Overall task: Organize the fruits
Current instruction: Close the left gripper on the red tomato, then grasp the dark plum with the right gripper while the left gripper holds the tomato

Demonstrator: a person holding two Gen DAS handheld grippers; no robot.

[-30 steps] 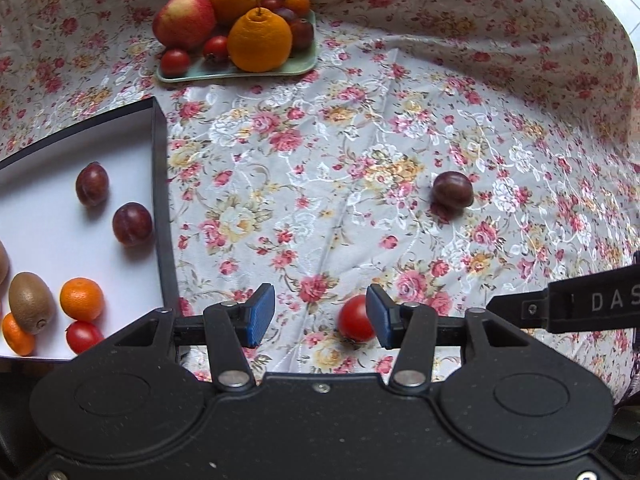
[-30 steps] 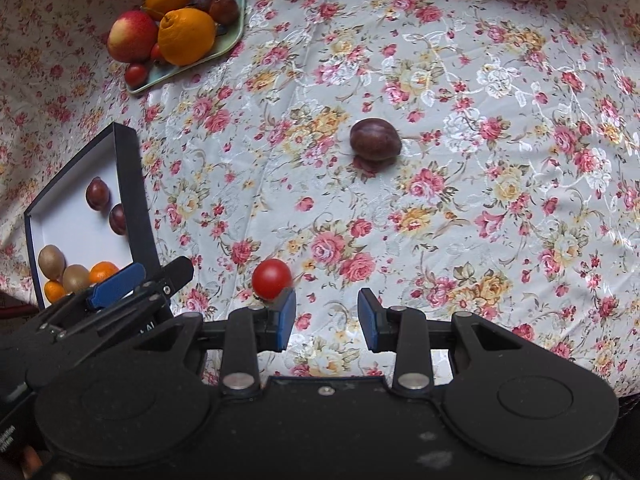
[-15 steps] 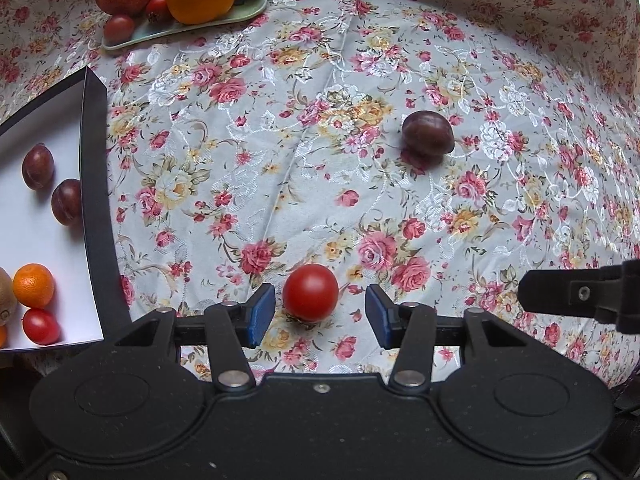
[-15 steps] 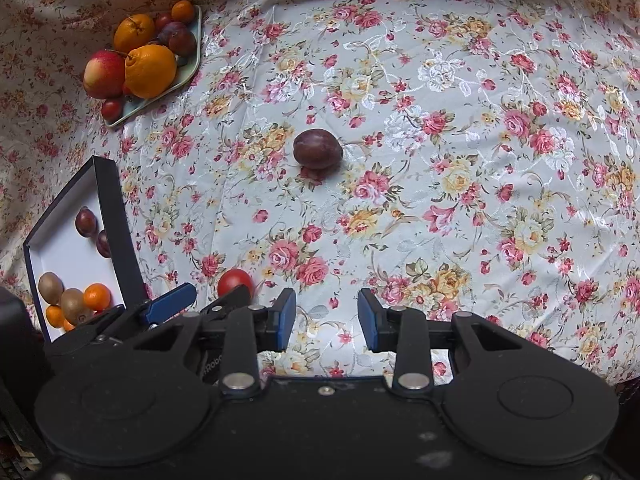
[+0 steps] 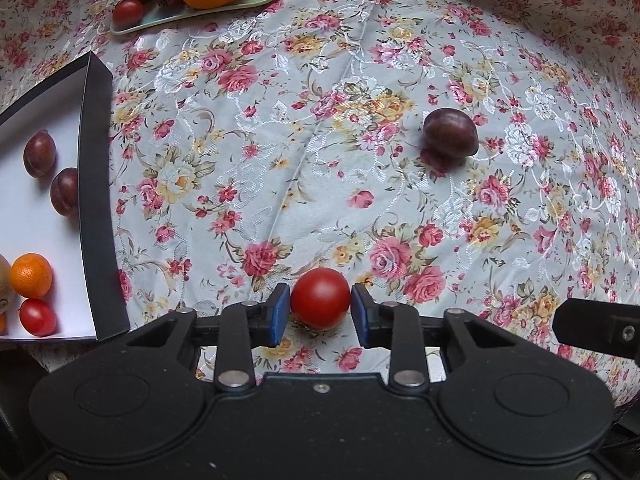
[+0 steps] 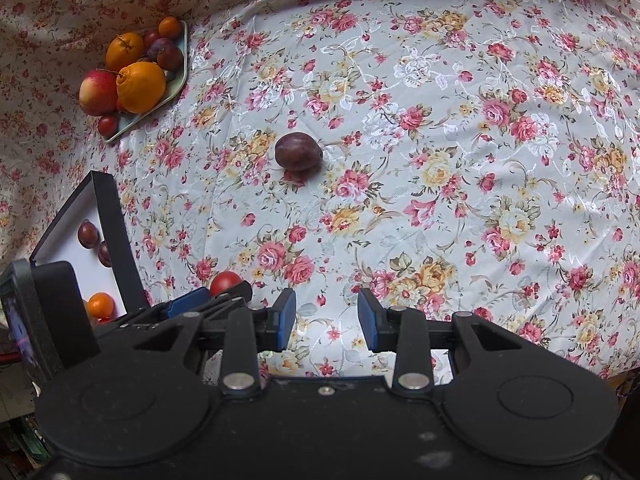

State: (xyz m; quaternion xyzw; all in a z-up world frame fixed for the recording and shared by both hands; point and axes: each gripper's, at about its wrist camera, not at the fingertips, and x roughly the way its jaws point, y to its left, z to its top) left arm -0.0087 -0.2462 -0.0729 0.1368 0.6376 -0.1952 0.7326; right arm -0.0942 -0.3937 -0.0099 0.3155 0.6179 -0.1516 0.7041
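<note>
A red tomato [image 5: 320,298] lies on the flowered tablecloth [image 5: 320,184]. My left gripper [image 5: 319,301] points straight down over it, jaws closing, both blue pads against its sides. From the right wrist view the same tomato [image 6: 226,280] shows just behind the left gripper [image 6: 192,304]. A dark plum [image 5: 450,136] lies alone on the cloth further out, ahead of my right gripper [image 6: 327,316] as well, where the plum [image 6: 298,152] is well clear of it. The right gripper is open above the cloth with nothing between its pads.
A black box with a white floor [image 5: 96,200] sits at the left and holds plums, tangerines, a kiwi and a small tomato. A green plate [image 5: 160,22] at the far left back carries an apple, oranges, plums and tomatoes. The cloth rises in folds around the edges.
The left gripper slid over the tomato, sank a little, and its jaws went from wide open to closed on the tomato. The right gripper drifted sideways, still open.
</note>
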